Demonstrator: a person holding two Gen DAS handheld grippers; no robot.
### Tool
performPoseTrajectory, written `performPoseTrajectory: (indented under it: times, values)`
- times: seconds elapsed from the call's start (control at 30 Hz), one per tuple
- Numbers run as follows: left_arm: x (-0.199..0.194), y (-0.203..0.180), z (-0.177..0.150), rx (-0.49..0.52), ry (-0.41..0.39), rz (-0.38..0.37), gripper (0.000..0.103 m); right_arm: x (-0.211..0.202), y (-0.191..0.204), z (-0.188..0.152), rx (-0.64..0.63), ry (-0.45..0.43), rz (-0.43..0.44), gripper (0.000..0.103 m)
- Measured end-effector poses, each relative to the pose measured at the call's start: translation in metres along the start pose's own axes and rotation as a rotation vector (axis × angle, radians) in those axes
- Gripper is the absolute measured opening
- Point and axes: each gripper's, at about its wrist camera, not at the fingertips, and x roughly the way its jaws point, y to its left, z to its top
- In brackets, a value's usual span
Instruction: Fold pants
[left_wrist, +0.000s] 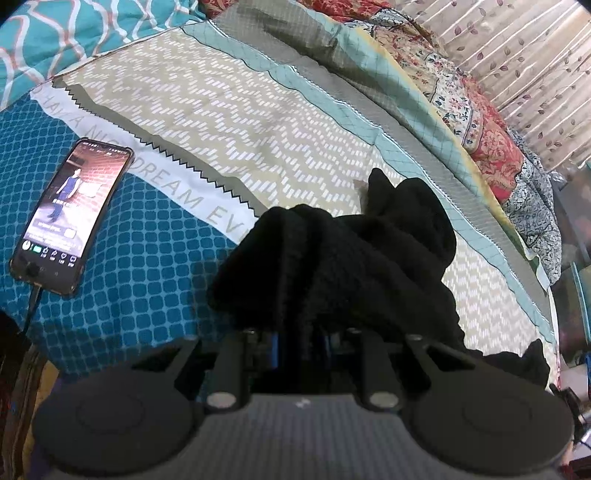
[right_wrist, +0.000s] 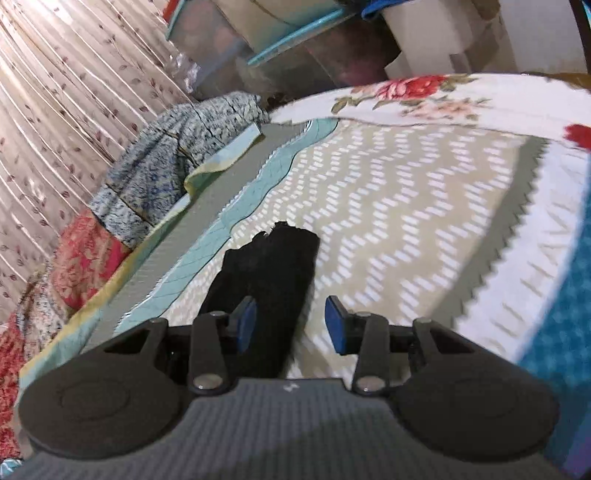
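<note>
Writing: a white band printed across the bedspread (left_wrist: 229, 122) carries grey capitals, partly cut off by cloth and frame edge; "DREAM" reads clearly, followed by "EV", with letters before it that I cannot make out in full. The smartphone (left_wrist: 70, 214) at far left lies face up on the blue grid-patterned part of the bed, screen lit and showing a standing figure; its small captions are too fine to read. A cable runs from its lower end.

Left wrist view: the left claw (left_wrist: 301, 341) is nearly closed, its blue pads pinching a bunched fold of the black pants (left_wrist: 332, 266). The pants heap up directly ahead of the claw and trail off to the right over the beige zigzag panel. Open bedspread lies beyond and to the left of the heap, up to the saw-tooth grey border. To the right the teal quilted edge and a floral quilt (left_wrist: 491, 147) run along the curtain (left_wrist: 524, 62).

Right wrist view, somewhat blurred: the right claw (right_wrist: 290, 325) stands partly open, pads apart. A strip of the black pants runs past its left pad, seemingly touching it; the right pad is clear over bare bedspread. Room lies free ahead and right; storage boxes (right_wrist: 229, 44) stand past the bed's end.
</note>
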Motion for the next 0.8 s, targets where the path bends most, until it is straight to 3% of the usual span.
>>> performPoseTrajectory:
  times: [0.07, 0.1, 0.17, 0.33, 0.53, 0.67, 0.8]
  values:
    - [-0.001, -0.002, 0.000, -0.008, 0.008, 0.007, 0.018, 0.021, 0.001, 0.002, 0.032, 0.026, -0.009, 0.038]
    - [-0.003, -0.003, 0.002, -0.011, 0.010, 0.007, 0.018, 0.030, 0.003, 0.001, 0.057, 0.061, -0.002, 0.006]
    - [-0.007, -0.008, 0.009, -0.010, 0.009, -0.001, 0.018, 0.037, 0.012, 0.005, 0.065, 0.088, -0.033, 0.007]
    - [-0.015, -0.044, 0.058, 0.044, -0.010, -0.059, 0.017, 0.008, 0.057, 0.065, 0.015, -0.039, 0.034, 0.006]
    - [-0.038, -0.104, 0.133, 0.055, -0.157, -0.228, 0.017, -0.044, 0.102, 0.131, -0.018, -0.191, 0.043, 0.006]
    - [-0.049, -0.101, 0.118, 0.090, -0.151, -0.265, 0.017, -0.075, 0.086, 0.129, -0.067, -0.229, 0.040, 0.006]
    - [-0.027, -0.056, 0.060, 0.063, -0.016, -0.202, 0.017, -0.087, 0.025, 0.103, -0.014, -0.170, 0.028, 0.006]
